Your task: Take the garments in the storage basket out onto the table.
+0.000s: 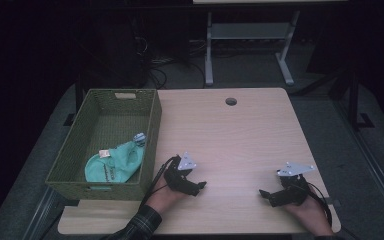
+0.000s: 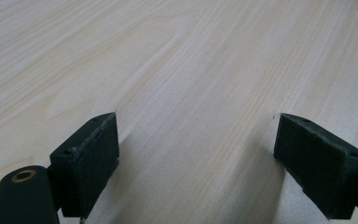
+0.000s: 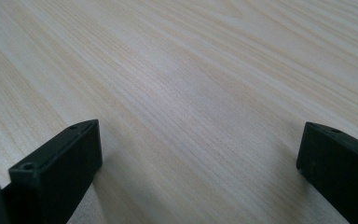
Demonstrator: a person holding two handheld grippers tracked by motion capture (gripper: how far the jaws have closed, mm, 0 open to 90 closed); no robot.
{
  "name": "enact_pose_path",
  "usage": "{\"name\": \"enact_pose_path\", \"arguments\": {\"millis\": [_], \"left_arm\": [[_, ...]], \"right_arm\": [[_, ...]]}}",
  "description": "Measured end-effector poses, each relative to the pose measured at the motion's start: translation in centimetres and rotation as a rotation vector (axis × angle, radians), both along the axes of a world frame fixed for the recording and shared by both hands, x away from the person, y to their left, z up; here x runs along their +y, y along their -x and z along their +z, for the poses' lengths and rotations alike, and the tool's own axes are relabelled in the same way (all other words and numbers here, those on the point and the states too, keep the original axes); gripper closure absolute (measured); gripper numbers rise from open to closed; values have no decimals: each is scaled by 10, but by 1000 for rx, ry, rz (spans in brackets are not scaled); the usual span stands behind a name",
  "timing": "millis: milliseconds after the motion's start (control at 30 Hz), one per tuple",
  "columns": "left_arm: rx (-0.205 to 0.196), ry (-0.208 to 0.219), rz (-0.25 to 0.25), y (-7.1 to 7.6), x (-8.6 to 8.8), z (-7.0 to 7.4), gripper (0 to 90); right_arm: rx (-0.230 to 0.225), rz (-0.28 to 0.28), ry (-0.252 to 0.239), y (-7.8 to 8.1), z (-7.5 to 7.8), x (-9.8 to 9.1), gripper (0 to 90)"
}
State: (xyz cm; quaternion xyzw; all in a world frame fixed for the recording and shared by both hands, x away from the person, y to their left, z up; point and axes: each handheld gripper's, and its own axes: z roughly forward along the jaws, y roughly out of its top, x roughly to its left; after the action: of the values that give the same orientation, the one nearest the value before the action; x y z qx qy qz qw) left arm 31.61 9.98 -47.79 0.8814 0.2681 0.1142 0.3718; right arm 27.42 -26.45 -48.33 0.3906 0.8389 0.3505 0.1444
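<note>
Both claws wide, empty: left claw, right claw rested on surface. We judged teal bag in basket needed approach from above.

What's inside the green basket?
A teal cloth bag lies bunched in the near end of the basket, with a small tag on it. The far end shows bare woven floor. Anything under the bag is covered.

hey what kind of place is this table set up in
Probably a lab or workshop for recording handling tasks. A person holds a left gripper and right gripper over a bare wooden table, with cables trailing on the dark floor behind.
</note>
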Motion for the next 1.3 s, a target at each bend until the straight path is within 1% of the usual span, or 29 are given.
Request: {"name": "enact_pose_path", "arguments": {"millis": [67,167,333,467,500,533,567,700,800,833,867,900,933,1033,1133,1200,1300], "left_arm": [[1,1,6,0,0,0,131],[2,2,-2,0,0,0,130],[14,-18,-11,-3,-1,2,128],[17,-26,-13,-3,1,3,132],[18,-25,-10,-4,1,3,132],[28,-17,-5,-5,3,3,133],[28,-17,-5,-5,3,3,133],[37,-12,24,-7,7,4,133],[35,9,38,-9,9,6,133],[39,-2,40,-9,8,8,133],[37,-12,37,-10,8,9,133],[27,-16,35,-9,7,11,133],[26,-19,34,-9,7,12,133],[32,-15,17,-7,8,15,133],[47,-42,0,-7,4,15,133],[58,-43,0,-8,2,16,133],[54,-45,-5,-7,3,18,133]], "right_arm": [[6,-2,-2,0,0,0,0],[7,-4,-2,0,0,0,0],[5,-2,-2,0,0,0,0],[5,-2,-2,0,0,0,0],[5,-2,-2,0,0,0,0],[4,-2,-2,0,0,0,0],[4,-2,-2,0,0,0,0],[11,-13,-3,1,0,0,0],[10,-13,-4,1,0,0,0],[10,-13,-4,1,0,0,0],[10,-14,-4,1,0,0,0],[10,-14,-4,1,0,0,0],[9,-13,-3,1,0,0,0],[10,-14,-4,1,0,0,0],[9,-14,-4,1,0,0,0],[9,-21,-5,2,0,0,0],[9,-21,-5,2,0,0,0]]}}
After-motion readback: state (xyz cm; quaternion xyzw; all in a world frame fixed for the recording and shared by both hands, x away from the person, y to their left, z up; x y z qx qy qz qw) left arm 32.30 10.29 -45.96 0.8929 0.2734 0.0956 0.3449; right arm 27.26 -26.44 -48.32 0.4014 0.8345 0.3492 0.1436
